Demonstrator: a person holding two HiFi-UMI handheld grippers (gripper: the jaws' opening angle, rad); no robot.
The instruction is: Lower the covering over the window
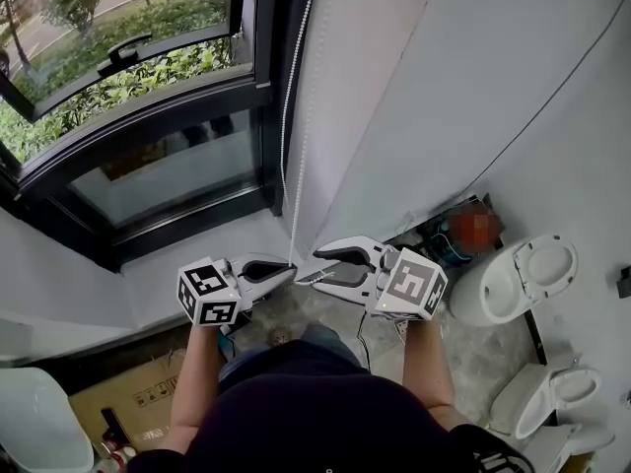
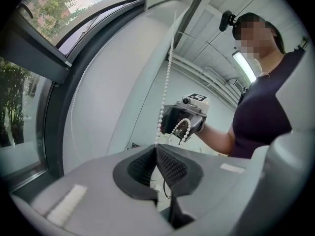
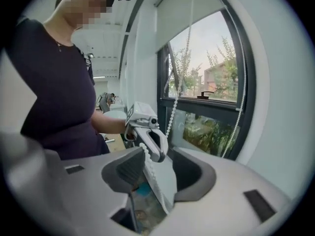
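Note:
A white bead chain (image 1: 293,146) hangs down beside the dark-framed window (image 1: 148,146). My left gripper (image 1: 292,272) is shut on the chain's lower part; in the left gripper view the pads (image 2: 167,163) meet with the beads (image 2: 169,68) rising straight out of them. My right gripper (image 1: 309,267) faces it from the right with its jaws wide apart. In the right gripper view the chain (image 3: 147,163) runs loosely between the open jaws without touching either pad. The white blind (image 3: 177,4) covers only the top of the window.
A grey sill (image 1: 197,249) runs under the window, whose upper sash (image 1: 118,57) is tilted open. White toilets (image 1: 518,279) (image 1: 547,397) stand on the floor at right. A cardboard box (image 1: 128,392) lies at lower left. A white wall (image 1: 473,87) fills the right.

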